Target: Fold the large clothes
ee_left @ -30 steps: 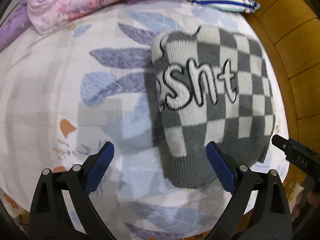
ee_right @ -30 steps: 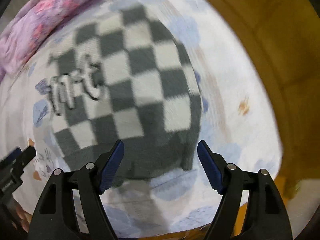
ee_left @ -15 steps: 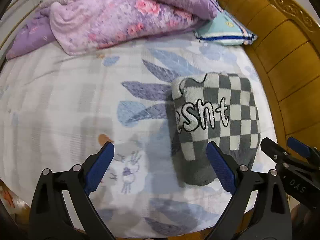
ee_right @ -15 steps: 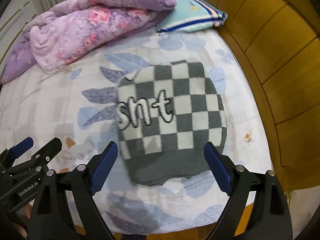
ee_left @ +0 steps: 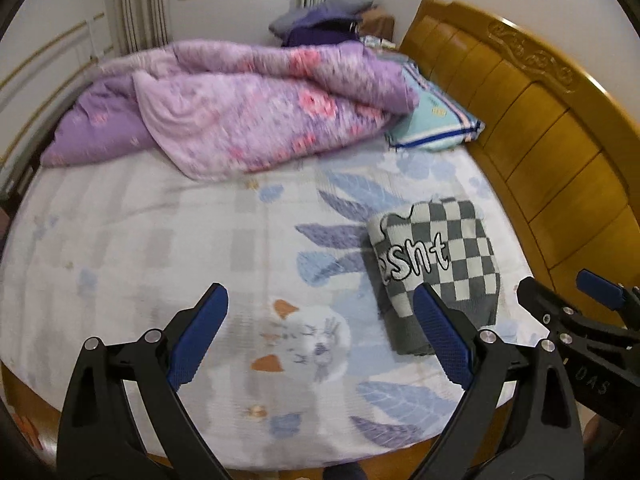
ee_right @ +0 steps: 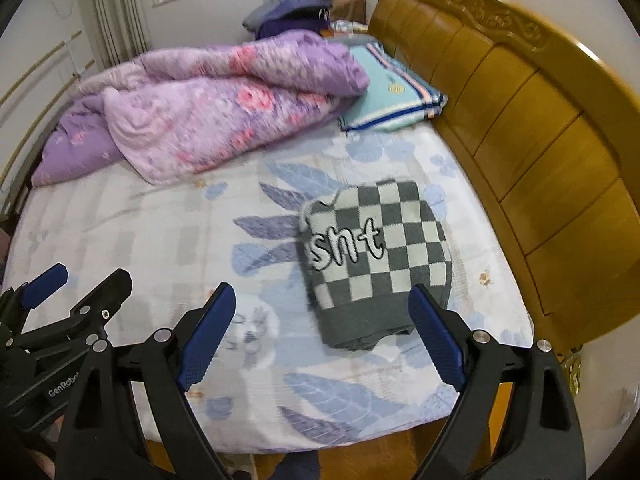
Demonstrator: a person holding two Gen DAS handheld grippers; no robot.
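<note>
A folded grey-and-white checked knit sweater [ee_left: 452,248] [ee_right: 392,240] with white "snt" lettering lies flat on the bed, near the wooden headboard. My left gripper [ee_left: 320,296] hangs open above the sheet, to the left of the sweater and nearer than it, with nothing between its blue pads. My right gripper [ee_right: 322,292] is open too, held high over the sweater's near hem without touching it. Each gripper shows at the edge of the other's view: the right gripper [ee_left: 560,284] and the left gripper [ee_right: 90,276].
A crumpled purple floral quilt [ee_left: 256,112] fills the far part of the bed. A teal striped pillow [ee_left: 436,120] lies beside it against the wooden headboard [ee_left: 560,140]. The leaf-printed sheet [ee_left: 140,240] stretches out left of the sweater. A window and curtains stand behind.
Both grippers have risen and drawn back from the sweater, which now looks small and far below. The right jaws have spread a little wider. The sweater has stayed in place.
</note>
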